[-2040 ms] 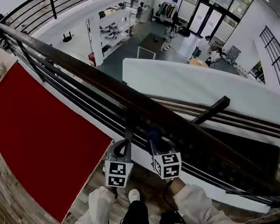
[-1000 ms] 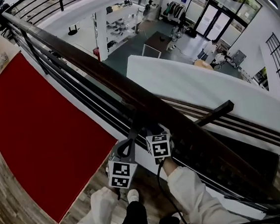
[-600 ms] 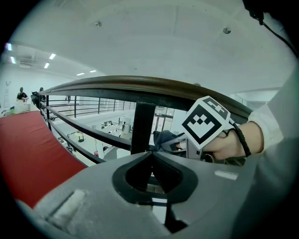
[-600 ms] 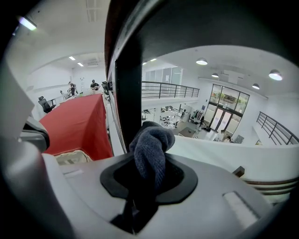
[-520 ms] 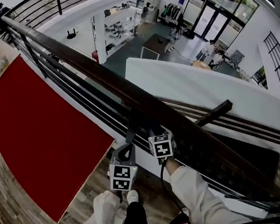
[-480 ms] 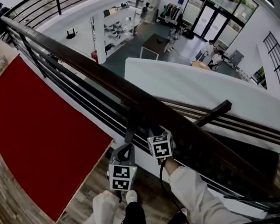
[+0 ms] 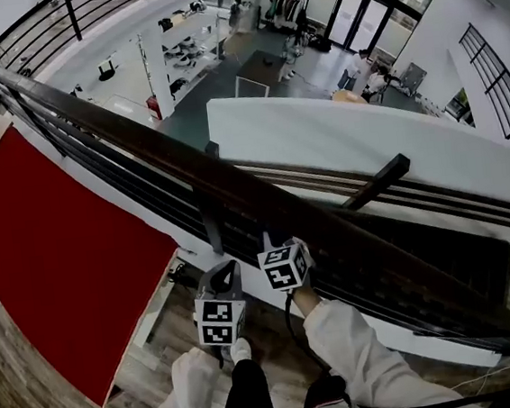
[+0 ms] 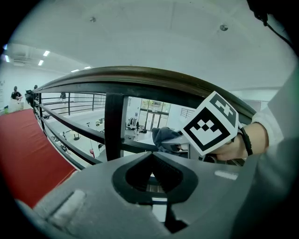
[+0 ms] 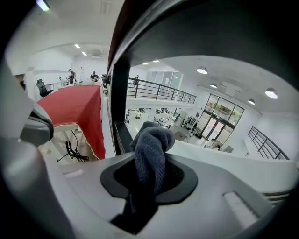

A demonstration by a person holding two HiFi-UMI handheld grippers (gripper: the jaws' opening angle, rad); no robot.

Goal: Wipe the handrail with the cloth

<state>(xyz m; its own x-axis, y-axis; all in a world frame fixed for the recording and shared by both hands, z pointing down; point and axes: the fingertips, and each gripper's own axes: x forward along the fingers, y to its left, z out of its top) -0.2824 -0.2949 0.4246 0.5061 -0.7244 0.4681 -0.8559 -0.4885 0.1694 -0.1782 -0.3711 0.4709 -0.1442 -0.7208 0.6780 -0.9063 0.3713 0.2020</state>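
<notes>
Head view shows our two arms in white sleeves bent toward the railing. We hold the right gripper higher, its tip at the near side of the handrail. Its jaws are clenched on the grey cloth, which sits just under the rail, beside a dark post. Our left gripper is lower and a little back, its jaws pressed together on nothing.

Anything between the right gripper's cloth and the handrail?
Nothing visible. The cloth, clamped in the right gripper, sits just below the handrail with nothing in the gap. The vertical post stands off to its left.
</notes>
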